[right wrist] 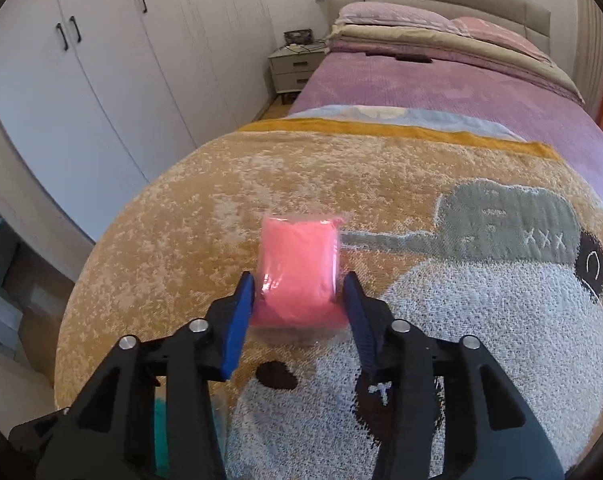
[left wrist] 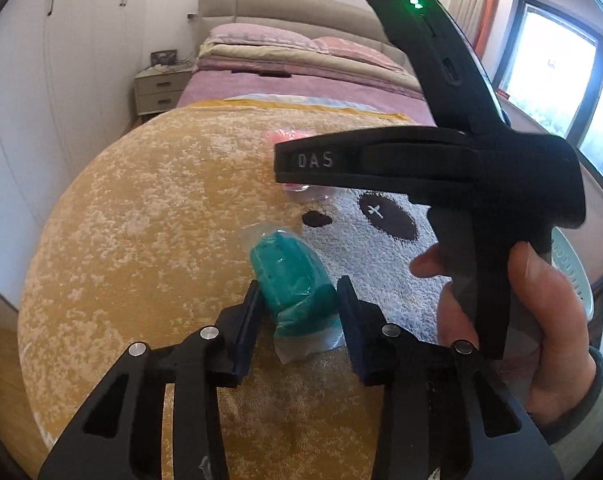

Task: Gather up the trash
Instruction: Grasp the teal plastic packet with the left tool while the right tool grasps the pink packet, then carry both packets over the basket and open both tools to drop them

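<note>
A teal packet in clear wrap (left wrist: 291, 280) lies on the yellow panda blanket (left wrist: 149, 220), between the blue pads of my left gripper (left wrist: 299, 294); the pads touch its sides, closed on it. A pink packet in clear wrap (right wrist: 299, 264) lies on the same blanket (right wrist: 401, 184), held between the pads of my right gripper (right wrist: 299, 288). The right gripper's black body (left wrist: 453, 160) and the hand holding it fill the right of the left wrist view, hiding most of the pink packet (left wrist: 287, 135) there. A teal patch (right wrist: 161, 436) shows at the lower left in the right wrist view.
The blanket covers the foot of a bed with a purple sheet (right wrist: 401, 84) and stacked pillows (right wrist: 413, 28). A nightstand (left wrist: 159, 88) stands by the headboard. White wardrobes (right wrist: 101, 60) line the left wall. A window (left wrist: 561, 80) is at the right.
</note>
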Demonstrator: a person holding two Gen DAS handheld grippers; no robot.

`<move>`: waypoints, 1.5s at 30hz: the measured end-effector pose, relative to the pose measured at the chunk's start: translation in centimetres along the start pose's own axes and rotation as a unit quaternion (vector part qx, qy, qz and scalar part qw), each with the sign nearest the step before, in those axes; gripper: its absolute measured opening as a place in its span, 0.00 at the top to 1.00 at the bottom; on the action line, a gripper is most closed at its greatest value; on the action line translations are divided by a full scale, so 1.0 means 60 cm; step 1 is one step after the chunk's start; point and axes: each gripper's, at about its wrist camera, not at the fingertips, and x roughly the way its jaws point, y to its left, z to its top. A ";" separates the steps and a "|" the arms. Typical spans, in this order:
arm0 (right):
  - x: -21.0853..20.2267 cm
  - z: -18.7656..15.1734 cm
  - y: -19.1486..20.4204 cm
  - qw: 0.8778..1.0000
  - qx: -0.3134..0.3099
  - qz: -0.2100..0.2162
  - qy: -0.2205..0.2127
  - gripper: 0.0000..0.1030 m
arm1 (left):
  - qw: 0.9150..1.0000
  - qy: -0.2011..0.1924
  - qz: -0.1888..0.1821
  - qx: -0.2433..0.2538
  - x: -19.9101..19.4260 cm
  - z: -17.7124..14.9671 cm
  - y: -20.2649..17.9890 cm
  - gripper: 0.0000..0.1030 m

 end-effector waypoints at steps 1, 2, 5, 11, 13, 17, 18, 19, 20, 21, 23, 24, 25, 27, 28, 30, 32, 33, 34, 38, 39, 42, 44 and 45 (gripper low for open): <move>-0.003 -0.003 -0.001 1.000 0.004 0.001 -0.001 0.60 | 1.000 0.002 -0.002 0.001 0.000 0.002 -0.001 0.66; -0.005 -0.004 -0.006 1.000 0.011 0.006 0.001 0.60 | 1.000 0.002 -0.006 0.002 -0.001 0.003 0.000 0.67; -0.017 -0.010 -0.037 0.999 0.044 0.015 0.005 0.61 | 1.000 -0.004 -0.025 0.002 -0.006 0.012 0.003 0.67; -0.088 -0.048 -0.080 0.997 0.069 0.018 -0.017 0.64 | 0.999 -0.023 -0.043 0.011 -0.030 0.014 -0.020 0.67; -0.115 -0.059 -0.091 0.997 0.072 0.006 -0.030 0.65 | 0.998 -0.025 -0.046 0.018 -0.033 0.016 -0.038 0.67; -0.166 -0.080 -0.112 0.996 0.069 -0.020 -0.052 0.66 | 0.997 -0.032 -0.061 0.037 -0.040 0.019 -0.081 0.67; -0.179 -0.085 -0.120 0.995 0.071 -0.024 -0.058 0.66 | 0.997 -0.033 -0.062 0.042 -0.042 0.020 -0.090 0.67; -0.191 -0.088 -0.126 0.995 0.074 -0.028 -0.063 0.66 | 0.996 -0.035 -0.064 0.048 -0.043 0.021 -0.099 0.67; -0.205 -0.093 -0.135 0.994 0.078 -0.031 -0.069 0.66 | 0.996 -0.036 -0.066 0.051 -0.043 0.023 -0.108 0.67; -0.221 -0.101 -0.147 0.993 0.082 -0.031 -0.075 0.66 | 0.995 -0.037 -0.069 0.054 -0.046 0.022 -0.114 0.67; -0.246 -0.111 -0.161 0.991 0.093 -0.034 -0.086 0.66 | 0.995 -0.041 -0.069 0.059 -0.049 0.027 -0.126 0.67; -0.253 -0.114 -0.168 0.991 0.098 -0.037 -0.087 0.66 | 0.995 -0.044 -0.067 0.059 -0.050 0.029 -0.129 0.67; -0.257 -0.117 -0.173 0.990 0.103 -0.037 -0.084 0.66 | 0.995 -0.047 -0.067 0.057 -0.053 0.031 -0.129 0.67; -0.261 -0.125 -0.178 0.991 0.104 -0.034 -0.082 0.66 | 0.995 -0.057 -0.063 0.051 -0.064 0.032 -0.118 0.67; -0.264 -0.127 -0.176 0.991 0.100 -0.038 -0.083 0.66 | 0.995 -0.059 -0.059 0.047 -0.067 0.033 -0.112 0.67; -0.269 -0.131 -0.173 0.991 0.098 -0.041 -0.086 0.66 | 0.996 -0.062 -0.048 0.038 -0.075 0.033 -0.094 0.67; -0.278 -0.135 -0.169 0.991 0.096 -0.035 -0.090 0.66 | 0.996 -0.066 -0.044 0.031 -0.085 0.037 -0.085 0.67; -0.284 -0.135 -0.167 0.990 0.095 -0.035 -0.094 0.66 | 0.996 -0.067 -0.045 0.030 -0.088 0.039 -0.083 0.67; -0.290 -0.136 -0.165 0.990 0.092 -0.037 -0.098 0.66 | 0.996 -0.070 -0.046 0.029 -0.092 0.041 -0.082 0.67; -0.323 -0.143 -0.161 0.988 0.083 -0.052 -0.116 0.66 | 0.995 -0.077 -0.047 0.035 -0.101 0.044 -0.093 0.67; -0.333 -0.145 -0.163 0.987 0.084 -0.056 -0.122 0.66 | 0.995 -0.077 -0.049 0.038 -0.101 0.045 -0.098 0.67; -0.365 -0.150 -0.178 0.984 0.090 -0.071 -0.139 0.66 | 0.994 -0.075 -0.064 0.053 -0.098 0.048 -0.126 0.67; -0.390 -0.156 -0.194 0.979 0.095 -0.093 -0.153 0.66 | 0.992 -0.073 -0.076 0.074 -0.089 0.057 -0.160 0.67; -0.401 -0.160 -0.202 0.977 0.098 -0.103 -0.158 0.66 | 0.990 -0.073 -0.081 0.085 -0.084 0.061 -0.176 0.67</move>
